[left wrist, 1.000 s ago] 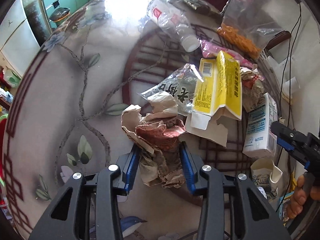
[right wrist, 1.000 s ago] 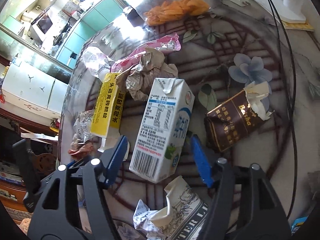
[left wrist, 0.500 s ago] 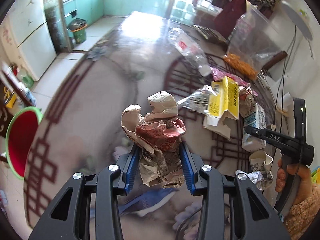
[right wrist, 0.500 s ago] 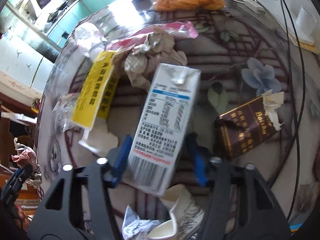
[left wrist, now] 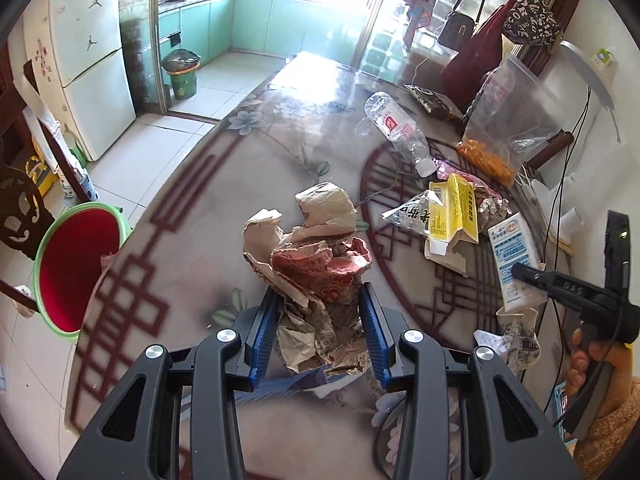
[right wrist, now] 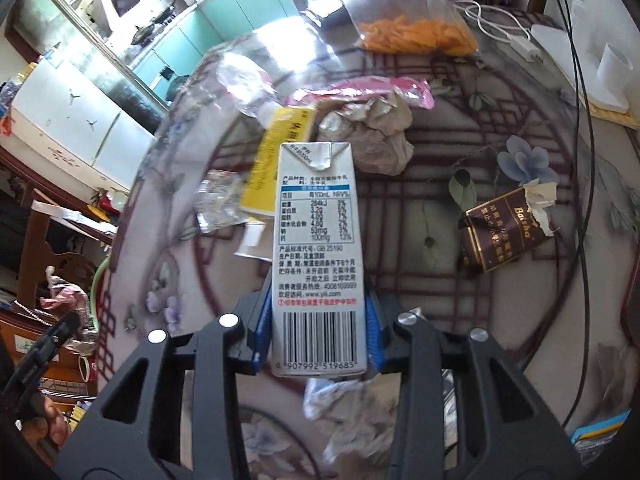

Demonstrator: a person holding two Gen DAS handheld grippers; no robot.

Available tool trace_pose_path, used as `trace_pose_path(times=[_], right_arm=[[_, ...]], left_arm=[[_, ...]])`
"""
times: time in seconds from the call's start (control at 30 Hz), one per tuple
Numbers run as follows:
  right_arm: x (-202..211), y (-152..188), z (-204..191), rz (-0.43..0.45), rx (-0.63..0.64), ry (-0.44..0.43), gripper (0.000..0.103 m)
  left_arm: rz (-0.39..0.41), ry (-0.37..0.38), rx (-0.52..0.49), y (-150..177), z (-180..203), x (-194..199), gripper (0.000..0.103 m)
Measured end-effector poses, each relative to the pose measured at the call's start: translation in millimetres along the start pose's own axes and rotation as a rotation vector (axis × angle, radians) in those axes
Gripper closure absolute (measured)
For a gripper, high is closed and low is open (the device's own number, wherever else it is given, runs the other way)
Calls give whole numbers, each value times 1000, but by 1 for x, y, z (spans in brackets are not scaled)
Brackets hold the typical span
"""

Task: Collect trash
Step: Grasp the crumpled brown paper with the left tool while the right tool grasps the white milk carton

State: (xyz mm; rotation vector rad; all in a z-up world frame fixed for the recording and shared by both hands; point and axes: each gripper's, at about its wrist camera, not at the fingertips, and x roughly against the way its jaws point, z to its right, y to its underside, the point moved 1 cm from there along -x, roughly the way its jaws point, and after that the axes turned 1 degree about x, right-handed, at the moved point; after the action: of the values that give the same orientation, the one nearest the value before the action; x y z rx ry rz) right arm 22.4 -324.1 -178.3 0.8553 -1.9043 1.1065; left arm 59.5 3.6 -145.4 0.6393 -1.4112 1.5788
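Note:
My left gripper (left wrist: 318, 334) is shut on a crumpled brown and red paper wad (left wrist: 316, 264) and holds it above the patterned table (left wrist: 192, 216). My right gripper (right wrist: 318, 330) is shut on a white milk carton (right wrist: 318, 248), lifted off the table; the carton also shows in the left wrist view (left wrist: 514, 256). A red bin with a green rim (left wrist: 74, 268) stands on the floor left of the table edge. In the right wrist view the left gripper with the wad (right wrist: 64, 300) shows at far left.
Trash lies on the table: a yellow box (left wrist: 458, 208), a clear bottle (left wrist: 398, 130), a silver wrapper (left wrist: 412, 212), a brown Baisha packet (right wrist: 506, 234), crumpled paper (right wrist: 374, 136), a pink wrapper (right wrist: 368, 90), a bag of orange snacks (left wrist: 508, 128). Cables (right wrist: 584, 128) run at right.
Both grippers have risen from the table. The left lifted the paper wad high, bringing the red bin into view. The right closed on the milk carton and raised it.

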Motion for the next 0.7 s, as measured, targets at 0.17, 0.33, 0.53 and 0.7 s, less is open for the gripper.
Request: trace_pose_path(times=[0.17,0.33,0.53,0.7], right_arm=[[17,4,-17,30,16,-44,66],[27,7,-33,42,42,-77,66],[32,12,-54,44,80,-107,66],[30,14,-66,37,101,-120,66]], left_arm=[[-12,1,-3,6,-1,1,65],[-4,9,-18,8,0,6,65],[-1,6,-11,9,-3,9,65],[2,1,1,10,-11,11,65]])
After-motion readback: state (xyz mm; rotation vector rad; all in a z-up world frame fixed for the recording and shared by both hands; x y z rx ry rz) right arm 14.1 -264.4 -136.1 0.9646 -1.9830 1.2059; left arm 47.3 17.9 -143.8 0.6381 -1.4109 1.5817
